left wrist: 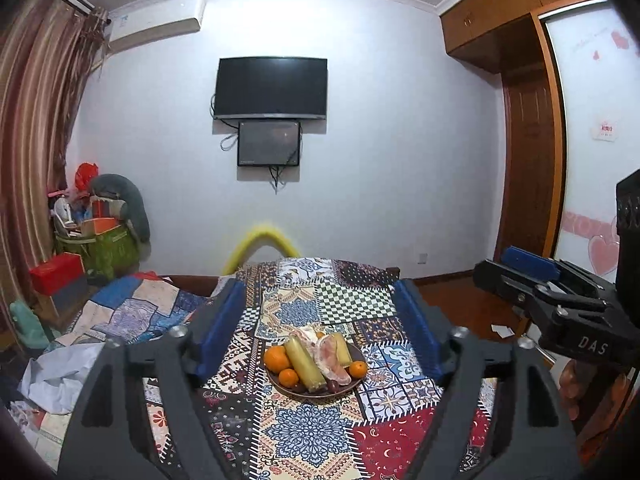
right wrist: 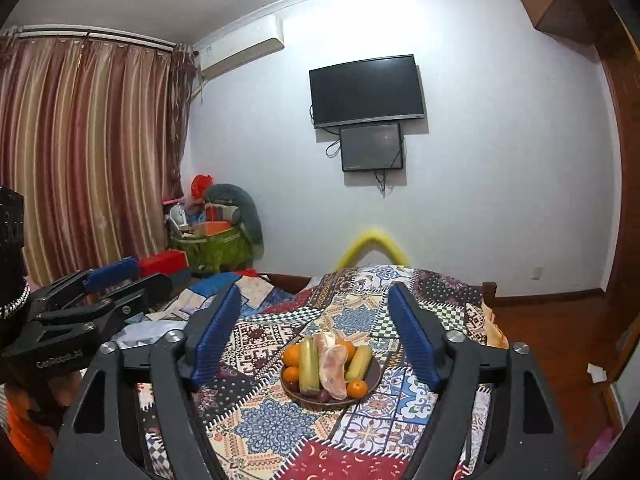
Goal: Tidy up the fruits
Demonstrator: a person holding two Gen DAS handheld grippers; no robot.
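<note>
I see both grippers spread wide and holding nothing: left gripper, right gripper, ribbed blue pads. The dark round plate sits on the patchwork cloth, heaped with glossy oranges, yellow-green stalks and pink peeled fruit; small dark fruits at its near rim are hard to identify

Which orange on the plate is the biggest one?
The orange at the plate's left edge, beside the long yellow-green stalk. It looks clearly bigger than the small one just in front of it and the small one on the right.
</note>
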